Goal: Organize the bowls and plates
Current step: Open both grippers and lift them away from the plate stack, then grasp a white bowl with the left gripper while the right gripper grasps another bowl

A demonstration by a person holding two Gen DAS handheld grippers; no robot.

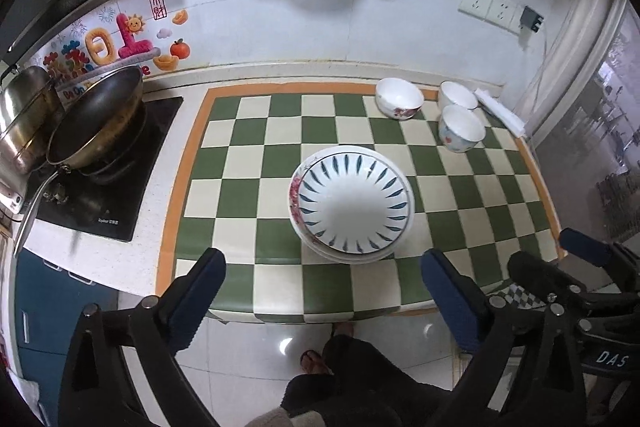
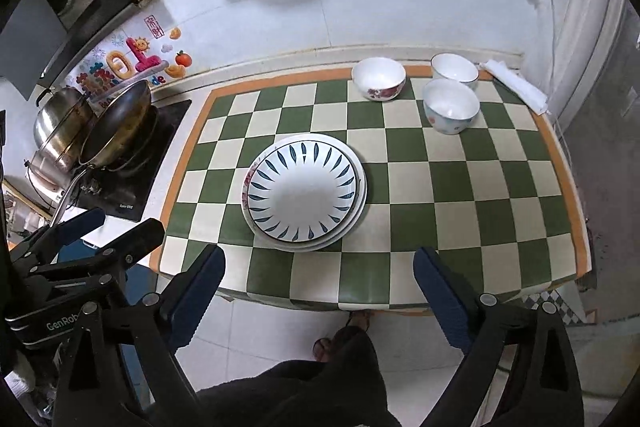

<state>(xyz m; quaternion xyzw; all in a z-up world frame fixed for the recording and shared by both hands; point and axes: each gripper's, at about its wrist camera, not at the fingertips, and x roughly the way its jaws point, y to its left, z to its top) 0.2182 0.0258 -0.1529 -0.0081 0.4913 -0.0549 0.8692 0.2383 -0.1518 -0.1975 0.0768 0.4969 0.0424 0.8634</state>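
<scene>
Three bowls and one stack of plates are what I have to sort. The plate stack (image 1: 351, 202) sits near the middle of the checked green-and-cream bench (image 1: 248, 235), its top plate white with a ring of blue leaf strokes, a pink-flowered rim showing beneath at nine o'clock. Toward one o'clock of the stack, well apart from it, stand the bowls, all upright and empty: a red-flowered bowl (image 1: 399, 97) alone, then a plain white bowl (image 1: 458, 96) at the back edge with a pale patterned bowl (image 1: 461, 128) just in front, close beside it or perhaps touching.

Both tools hang over the bench's near edge, at six o'clock of the stack, pointing steeply down. My left tongs (image 1: 324, 291) stand wide, nothing between the blue pads. My right tongs (image 2: 319, 287) are likewise wide and empty, and they show at the lower right of the left view, close alongside.

I judge the plates finished, since they lie nested and untouched, so the bowls are the step in hand. Next calls for reaching far to one o'clock, lowering one pad inside a rim and one outside, then nesting that bowl in a neighbour.

At nine o'clock, off the mat, a wok (image 1: 96, 119) and steel pot (image 1: 28, 123) rest on a hob.
</scene>
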